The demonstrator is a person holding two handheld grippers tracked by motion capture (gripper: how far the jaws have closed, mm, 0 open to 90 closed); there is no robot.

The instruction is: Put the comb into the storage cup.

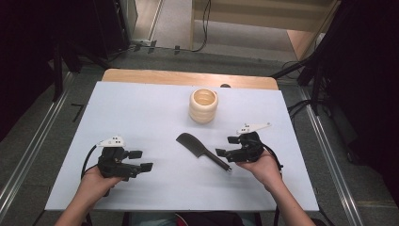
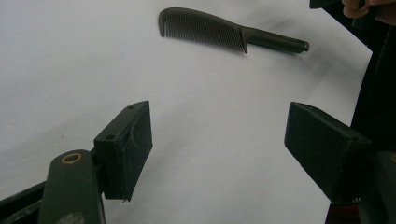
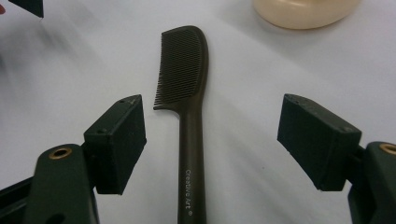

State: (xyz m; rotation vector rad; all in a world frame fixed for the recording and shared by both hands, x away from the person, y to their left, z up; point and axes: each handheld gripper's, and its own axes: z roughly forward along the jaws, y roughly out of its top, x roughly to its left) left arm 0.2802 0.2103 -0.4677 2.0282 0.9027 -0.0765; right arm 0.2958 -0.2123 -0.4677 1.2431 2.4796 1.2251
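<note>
A black comb (image 1: 202,150) lies flat near the middle of the white table, its handle toward the right hand. My right gripper (image 1: 226,146) is open just right of the handle's end; in the right gripper view the comb's handle (image 3: 191,158) runs between the two wide-apart pads without touching them, teeth pointing left. My left gripper (image 1: 140,160) rests open at the left of the table, nothing between its pads (image 2: 128,149); in the left gripper view the comb (image 2: 219,31) lies farther off. A cream ribbed cup (image 1: 203,106) stands upright behind the comb.
The white table sheet (image 1: 141,113) ends at a wooden edge (image 1: 188,77) at the back. The cup's base (image 3: 303,11) shows at the top of the right gripper view. Dark stands and cables flank the table on both sides.
</note>
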